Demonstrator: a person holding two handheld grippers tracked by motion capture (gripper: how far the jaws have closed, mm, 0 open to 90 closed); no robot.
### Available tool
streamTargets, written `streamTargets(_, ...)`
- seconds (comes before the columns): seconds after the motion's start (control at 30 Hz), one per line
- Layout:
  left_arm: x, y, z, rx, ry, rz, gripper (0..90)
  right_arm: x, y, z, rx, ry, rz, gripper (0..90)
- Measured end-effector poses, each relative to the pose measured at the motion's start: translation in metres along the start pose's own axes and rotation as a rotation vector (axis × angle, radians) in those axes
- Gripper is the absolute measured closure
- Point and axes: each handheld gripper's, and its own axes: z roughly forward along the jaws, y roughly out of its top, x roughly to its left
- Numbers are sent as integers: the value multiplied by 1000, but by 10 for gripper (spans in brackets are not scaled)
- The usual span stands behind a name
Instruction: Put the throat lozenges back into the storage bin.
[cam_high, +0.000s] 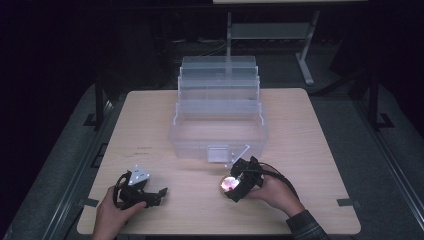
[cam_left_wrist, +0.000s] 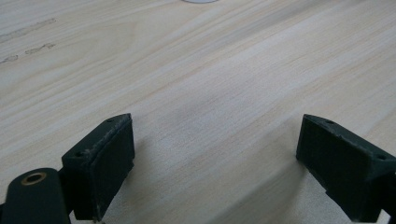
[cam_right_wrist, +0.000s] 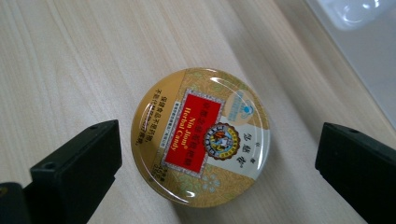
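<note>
A round gold candy tin (cam_right_wrist: 201, 135) with a red label lies flat on the wooden table (cam_high: 150, 125); in the high view the tin (cam_high: 228, 184) sits just in front of the clear box. My right gripper (cam_right_wrist: 217, 163) hovers over it, open, one jaw on each side of the tin and neither touching it. The same right gripper (cam_high: 239, 181) is held in a hand at the table's front centre. My left gripper (cam_left_wrist: 215, 158) is open over bare wood with nothing between its jaws. In the high view the left gripper (cam_high: 157, 194) rests near the front left.
A clear plastic tiered box (cam_high: 219, 115) stands open at the table's middle, its latch facing the front; a corner of the clear box (cam_right_wrist: 359, 42) lies close to the tin. A metal stand (cam_high: 305, 55) stands behind the table.
</note>
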Motion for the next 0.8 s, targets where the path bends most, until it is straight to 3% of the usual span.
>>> streamTargets(0.67,0,0,0,0,0,0,105,8,4,19,39,8,-23,1)
streamTargets(0.8,0,0,0,1,0,0,105,9,4,21,39,0,-23,53)
